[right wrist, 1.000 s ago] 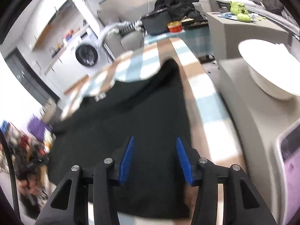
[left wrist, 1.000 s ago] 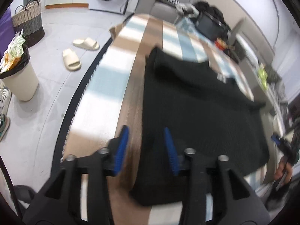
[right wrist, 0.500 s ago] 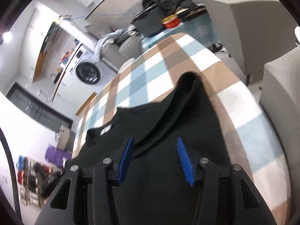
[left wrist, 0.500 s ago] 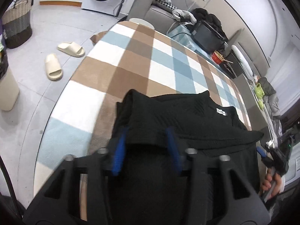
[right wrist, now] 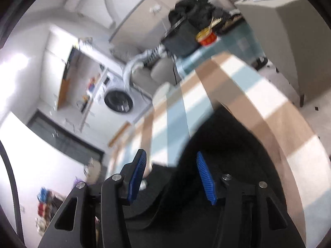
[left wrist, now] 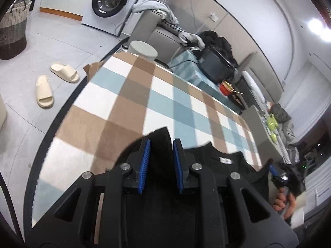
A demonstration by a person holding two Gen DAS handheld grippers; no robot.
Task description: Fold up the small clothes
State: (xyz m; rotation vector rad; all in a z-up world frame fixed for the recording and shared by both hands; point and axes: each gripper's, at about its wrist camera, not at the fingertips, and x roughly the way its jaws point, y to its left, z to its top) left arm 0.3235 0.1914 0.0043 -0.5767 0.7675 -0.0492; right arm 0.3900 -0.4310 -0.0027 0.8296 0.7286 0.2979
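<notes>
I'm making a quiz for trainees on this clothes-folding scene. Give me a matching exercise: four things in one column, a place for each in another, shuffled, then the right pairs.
Things:
1. black garment
2. slippers
3. washing machine
4. red cup

Places:
A. on the floor, left of the table
B. by the far wall
C. on the checked cloth
D. on the side table beyond the big table's far end

Pairs: 1-C, 2-A, 3-B, 4-D

both wrist views low and close over the checked table [left wrist: 128, 111], shared washing machine [right wrist: 119, 102] beyond
</notes>
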